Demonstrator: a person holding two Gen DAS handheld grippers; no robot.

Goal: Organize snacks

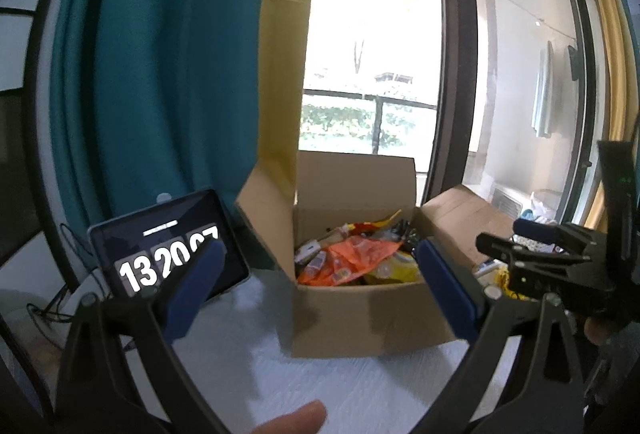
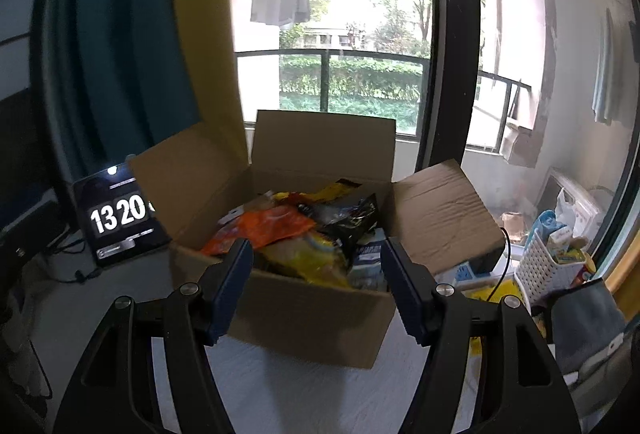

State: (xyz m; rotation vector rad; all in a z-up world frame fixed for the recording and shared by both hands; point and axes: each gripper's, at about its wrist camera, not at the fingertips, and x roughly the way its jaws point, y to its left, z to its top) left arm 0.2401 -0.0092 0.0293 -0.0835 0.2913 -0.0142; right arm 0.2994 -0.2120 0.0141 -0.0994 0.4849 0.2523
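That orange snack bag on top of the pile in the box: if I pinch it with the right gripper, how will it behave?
The orange snack bag looks like crinkled film, so it will probably flop and sag from the pinch. It seems puffy, so likely light. Its glossy surface may slip between the pads. It overlaps the yellow bag in the cardboard box, so neighbours might shift.

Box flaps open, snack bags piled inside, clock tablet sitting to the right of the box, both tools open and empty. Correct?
One error: the tablet stands to the left of the cardboard box, not the right, as the right wrist view shows. The rest holds: flaps open, snack bags piled inside, left tool and right tool open and empty.
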